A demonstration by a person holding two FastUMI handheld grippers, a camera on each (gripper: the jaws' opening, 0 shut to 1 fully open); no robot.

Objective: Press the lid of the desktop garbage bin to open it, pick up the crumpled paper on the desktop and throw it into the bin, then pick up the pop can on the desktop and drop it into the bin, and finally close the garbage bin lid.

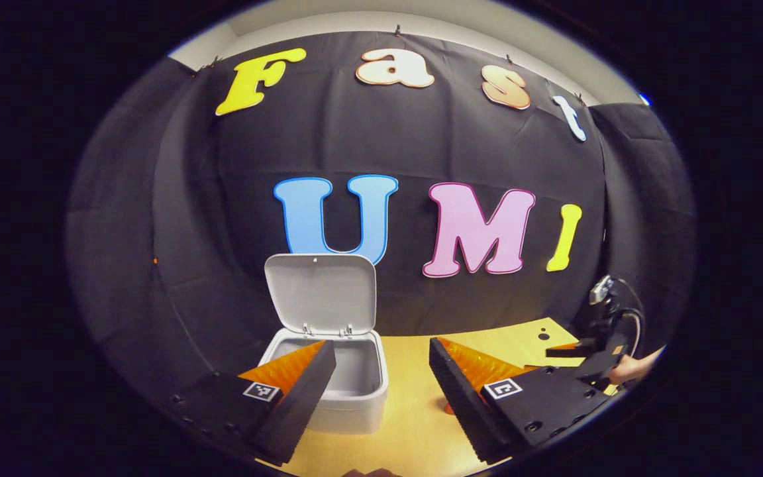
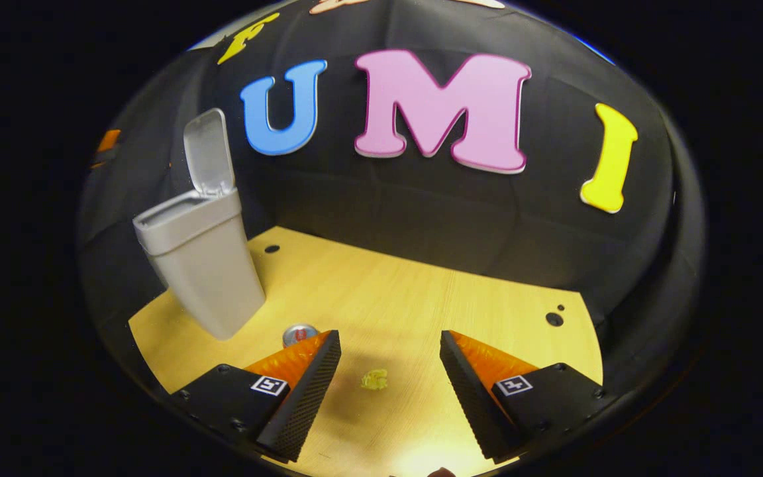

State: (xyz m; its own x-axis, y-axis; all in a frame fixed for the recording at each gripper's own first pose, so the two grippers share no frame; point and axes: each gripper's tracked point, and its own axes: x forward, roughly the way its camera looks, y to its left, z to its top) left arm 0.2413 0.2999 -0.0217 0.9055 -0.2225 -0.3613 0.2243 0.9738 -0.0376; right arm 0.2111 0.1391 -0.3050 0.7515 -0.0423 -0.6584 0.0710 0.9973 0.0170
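The bin [image 1: 328, 377] stands on the table [image 2: 388, 298] with its lid [image 1: 320, 291] tipped up and back, mouth wide open, so the pressing step looks done. The left tool [image 1: 381, 368] hovers just in front of the bin's mouth, fingers spread wide and holding nothing. Over on the other side, the right tool [image 2: 389, 361] hangs above the table, also spread wide and empty, and the crumpled paper [image 2: 374, 379] lies on the wood right between its two fingers, slightly nearer the left one. The can [image 2: 299, 333] sits just beyond that left finger, partly hidden by it, close to the foot of the bin. From the left gripper view the other tool shows far off to the right with a hand [image 1: 633, 366] on it. The paper grab looks like the step in hand. The risk: the scrap is small and low, so fingers closing too high would pinch air, and closing off-centre could flick it away. The left finger is also close enough to the can to nudge it over on the way down.
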